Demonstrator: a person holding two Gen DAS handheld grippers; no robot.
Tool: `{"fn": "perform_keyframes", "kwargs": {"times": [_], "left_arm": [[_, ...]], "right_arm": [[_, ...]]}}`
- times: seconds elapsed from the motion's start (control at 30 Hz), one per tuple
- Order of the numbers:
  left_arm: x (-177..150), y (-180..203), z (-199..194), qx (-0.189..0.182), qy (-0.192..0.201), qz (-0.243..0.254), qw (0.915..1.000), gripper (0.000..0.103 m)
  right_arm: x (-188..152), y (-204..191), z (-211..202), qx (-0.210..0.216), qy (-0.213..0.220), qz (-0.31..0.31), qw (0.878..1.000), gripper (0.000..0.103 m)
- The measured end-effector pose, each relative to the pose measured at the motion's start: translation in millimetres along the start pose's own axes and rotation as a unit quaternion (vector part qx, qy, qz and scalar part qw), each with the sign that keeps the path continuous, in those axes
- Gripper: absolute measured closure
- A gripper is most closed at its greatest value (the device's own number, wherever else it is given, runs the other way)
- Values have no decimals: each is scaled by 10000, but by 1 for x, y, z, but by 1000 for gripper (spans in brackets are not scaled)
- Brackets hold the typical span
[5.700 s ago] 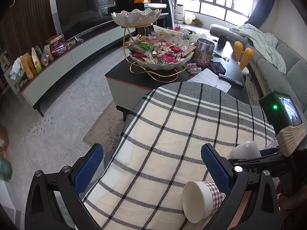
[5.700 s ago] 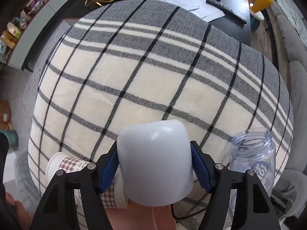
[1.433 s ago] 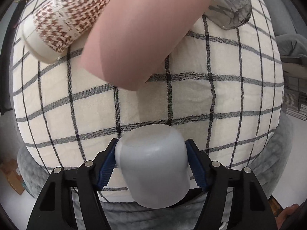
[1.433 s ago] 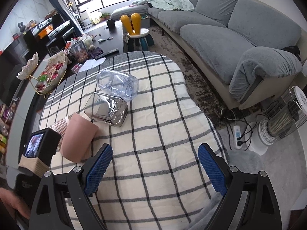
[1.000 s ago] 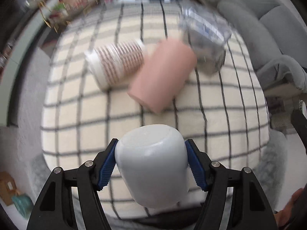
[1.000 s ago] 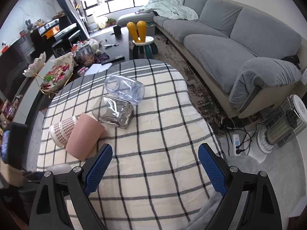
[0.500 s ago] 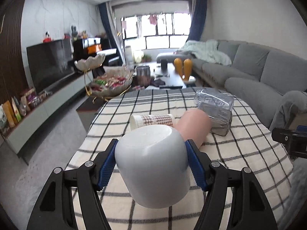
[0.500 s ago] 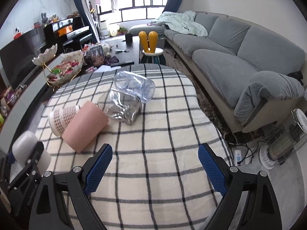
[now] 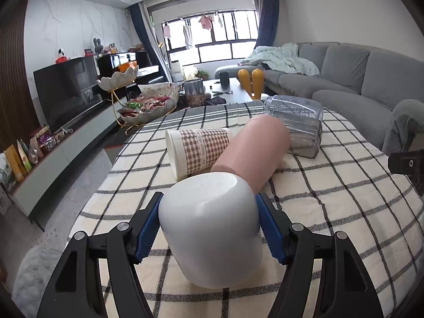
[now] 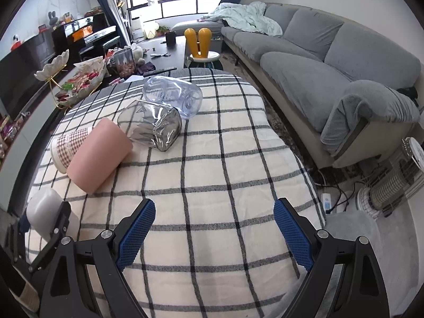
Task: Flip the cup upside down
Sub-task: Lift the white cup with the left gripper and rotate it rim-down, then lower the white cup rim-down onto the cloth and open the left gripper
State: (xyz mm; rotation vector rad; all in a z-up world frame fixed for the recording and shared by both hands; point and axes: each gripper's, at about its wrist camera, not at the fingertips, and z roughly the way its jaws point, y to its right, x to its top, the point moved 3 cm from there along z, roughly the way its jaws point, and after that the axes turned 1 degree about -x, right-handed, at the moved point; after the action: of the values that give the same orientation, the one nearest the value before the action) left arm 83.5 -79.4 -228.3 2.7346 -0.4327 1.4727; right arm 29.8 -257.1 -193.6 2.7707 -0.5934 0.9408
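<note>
The left gripper (image 9: 209,225) reaches level over the checked tablecloth (image 9: 331,198), clamping a white cup (image 9: 212,228) between its blue pads (image 9: 147,228), base toward 12 o'clock. A pink cup (image 9: 251,153) lies just beyond, at 1 o'clock. The right gripper (image 10: 214,230) hovers spread wide, holding nothing.

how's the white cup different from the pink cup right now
The white cup is clamped between the left gripper fingers, closed bottom up; the pink cup lies on its side on the checked cloth, untouched. The white cup looks squat and rounded, the pink one longer and straighter. Both are plain, unpatterned.
</note>
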Motion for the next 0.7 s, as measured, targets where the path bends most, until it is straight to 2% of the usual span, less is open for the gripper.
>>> {"fn": "perform_keyframes", "kwargs": {"times": [0.1,0.23,0.7], "left_arm": [[-3,6,1,8,-57,108,9999,34],[-10,10,5,-82,-348,100,9993,34],[-17,14,-2,-46,-554,136,9984,32]], "right_arm": [[-1,2,2,12,-35,32,10000,12],[0,5,3,11,-80,95,9999,12],[2,4,-6,29,-18,91,10000,12]]}}
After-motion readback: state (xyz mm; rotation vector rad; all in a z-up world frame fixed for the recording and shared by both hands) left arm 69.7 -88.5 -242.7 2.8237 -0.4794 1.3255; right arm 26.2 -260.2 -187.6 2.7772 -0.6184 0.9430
